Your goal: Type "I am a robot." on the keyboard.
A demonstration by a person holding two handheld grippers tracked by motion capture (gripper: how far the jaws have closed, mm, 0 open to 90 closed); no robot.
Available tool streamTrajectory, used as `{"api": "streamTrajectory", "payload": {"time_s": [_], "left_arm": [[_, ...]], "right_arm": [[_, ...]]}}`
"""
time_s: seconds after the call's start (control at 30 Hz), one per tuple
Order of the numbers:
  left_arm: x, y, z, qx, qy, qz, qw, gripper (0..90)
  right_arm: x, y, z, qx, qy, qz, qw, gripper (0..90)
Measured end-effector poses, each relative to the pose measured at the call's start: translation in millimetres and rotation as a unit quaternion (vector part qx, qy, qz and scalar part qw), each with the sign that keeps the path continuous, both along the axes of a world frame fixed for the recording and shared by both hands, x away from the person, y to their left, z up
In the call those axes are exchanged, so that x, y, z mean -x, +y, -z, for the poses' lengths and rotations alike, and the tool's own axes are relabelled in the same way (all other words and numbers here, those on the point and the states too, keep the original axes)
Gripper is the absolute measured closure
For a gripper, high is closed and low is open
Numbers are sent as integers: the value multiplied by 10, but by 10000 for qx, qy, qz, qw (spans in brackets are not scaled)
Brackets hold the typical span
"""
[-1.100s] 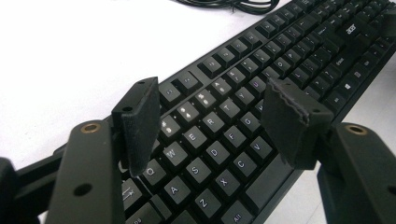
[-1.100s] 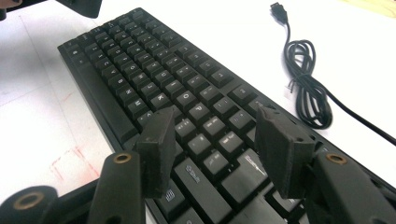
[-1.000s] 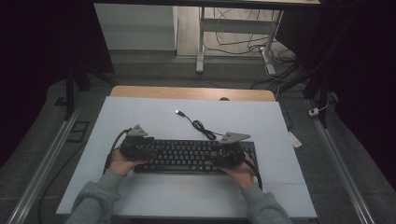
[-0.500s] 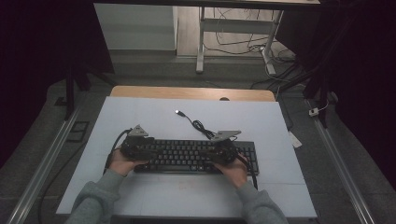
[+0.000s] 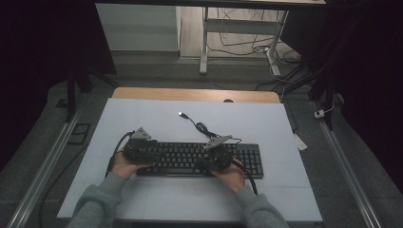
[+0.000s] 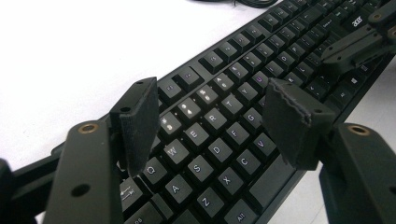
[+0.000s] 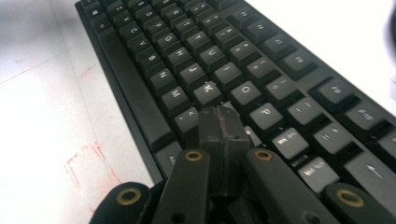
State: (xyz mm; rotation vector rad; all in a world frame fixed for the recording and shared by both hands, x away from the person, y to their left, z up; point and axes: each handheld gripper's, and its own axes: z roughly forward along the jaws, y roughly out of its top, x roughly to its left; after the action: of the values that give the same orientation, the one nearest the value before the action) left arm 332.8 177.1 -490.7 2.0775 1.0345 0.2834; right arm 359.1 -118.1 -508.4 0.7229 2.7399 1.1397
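A black keyboard [image 5: 190, 159] lies flat on the white table top [image 5: 157, 121], its cable [image 5: 202, 127] running back to a loose USB plug [image 5: 182, 114]. My left gripper [image 5: 158, 154] hovers over the keyboard's left end. In the left gripper view it [image 6: 210, 121] is open, with the letter keys [image 6: 224, 93] showing between the pads and nothing held. My right gripper [image 5: 200, 164] is over the middle of the keyboard. In the right gripper view it [image 7: 219, 126] is shut, its tips resting on the keys [image 7: 201, 56] near K and L.
A wooden strip [image 5: 195, 95] borders the table's far edge. Metal rails [image 5: 43, 161] run along both sides of the table. Faint red marks [image 7: 84, 163] show on the table in front of the keyboard. Desk legs and cables [image 5: 237, 42] stand beyond the table.
My right gripper has slid left along the keyboard, from near its right end toward the middle. The left gripper and the keyboard have stayed put.
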Motion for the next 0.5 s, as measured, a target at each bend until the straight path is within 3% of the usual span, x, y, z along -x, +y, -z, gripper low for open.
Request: {"api": "streamTrajectory", "payload": {"time_s": [0.33, 0.5], "left_arm": [[1, 1, 2, -18, -4, 3, 10000, 360], [1, 3, 2, -26, -12, 0, 10000, 359]], "right_arm": [[11, 43, 38, 92, -72, -32, 9999, 900], [27, 33, 17, 21, -135, -21, 9999, 900]]}}
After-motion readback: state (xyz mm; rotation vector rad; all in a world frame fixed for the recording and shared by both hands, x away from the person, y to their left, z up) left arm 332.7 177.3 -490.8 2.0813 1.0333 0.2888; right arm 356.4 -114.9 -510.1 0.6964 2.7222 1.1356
